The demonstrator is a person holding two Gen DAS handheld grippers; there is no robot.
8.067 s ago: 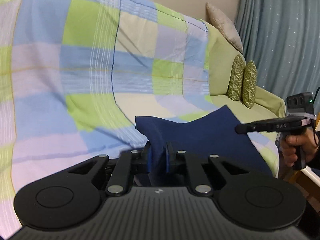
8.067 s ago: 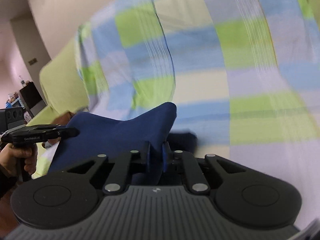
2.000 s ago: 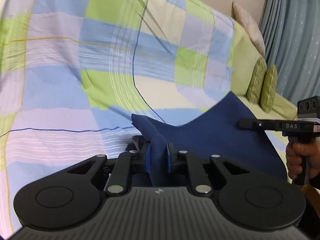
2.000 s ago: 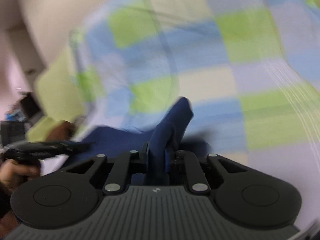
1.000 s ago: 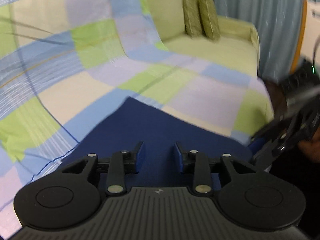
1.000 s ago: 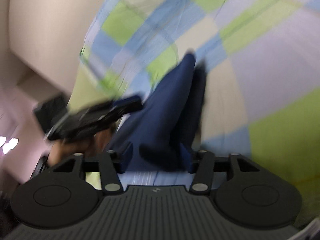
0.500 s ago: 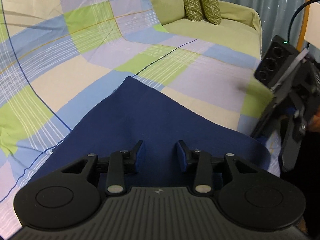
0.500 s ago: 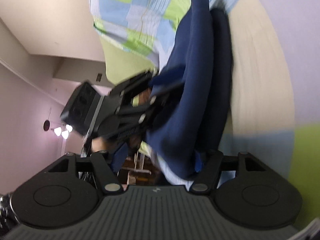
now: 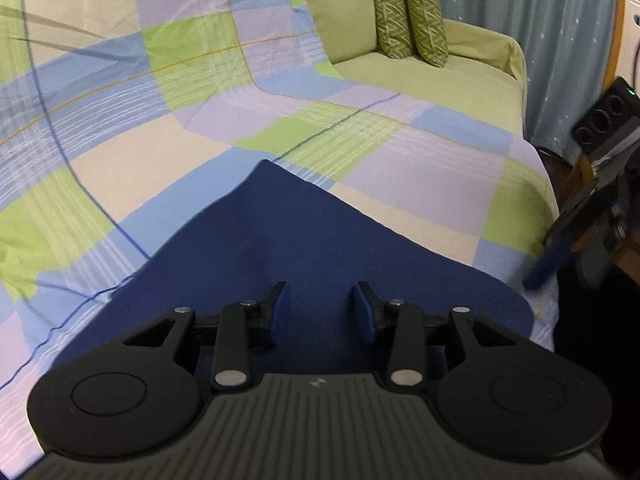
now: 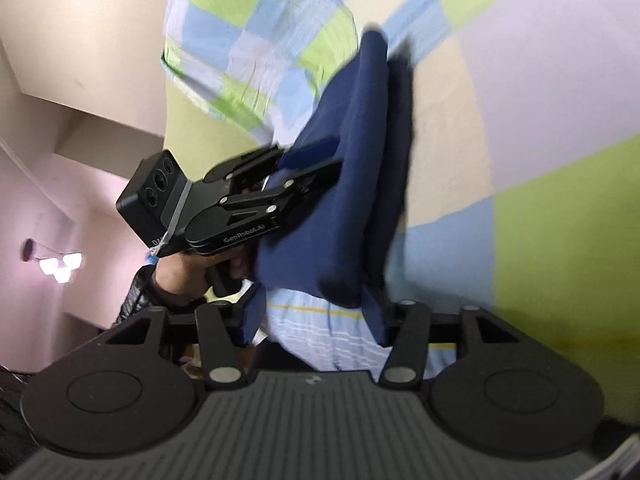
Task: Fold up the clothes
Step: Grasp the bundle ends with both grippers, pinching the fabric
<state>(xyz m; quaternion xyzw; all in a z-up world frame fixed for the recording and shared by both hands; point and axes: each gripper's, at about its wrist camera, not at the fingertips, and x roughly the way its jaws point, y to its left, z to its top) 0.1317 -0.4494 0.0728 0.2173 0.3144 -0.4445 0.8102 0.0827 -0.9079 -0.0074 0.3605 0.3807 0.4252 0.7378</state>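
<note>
Navy blue fabric, the garment (image 9: 288, 240), is lying spread flat on a checked sheet (image 9: 168, 92) of green, blue, lilac and cream squares that is draping over the seat and back of a pale green sofa (image 9: 452, 68). In the left wrist view one corner of the cloth is pointing toward the sofa back and a rounded edge is sitting near the front edge of the seat.

The left gripper (image 9: 322, 310) is hovering over the near part of the garment with its jaws standing apart; the blue pads are pressing on nothing, and only flat cloth is showing in the gap between them. The right wrist view is showing this same gripper from the side, held in a hand (image 10: 188, 276) with a dark patterned sleeve behind it, its fingers reaching over the cloth's edge.

The right gripper (image 10: 316, 314) is also standing with its jaws apart, and they have just been closing slightly. A rounded corner of the garment is lying between its pads, but whether either pad is touching it cannot be told; the cloth is not squeezed. In the left wrist view this gripper is appearing at the right edge, blurred, beside the front corner of the seat.

Two green patterned cushions (image 9: 408, 28) are standing upright against the sofa's far end, and a grey-blue curtain (image 9: 560, 40) is hanging behind them.
</note>
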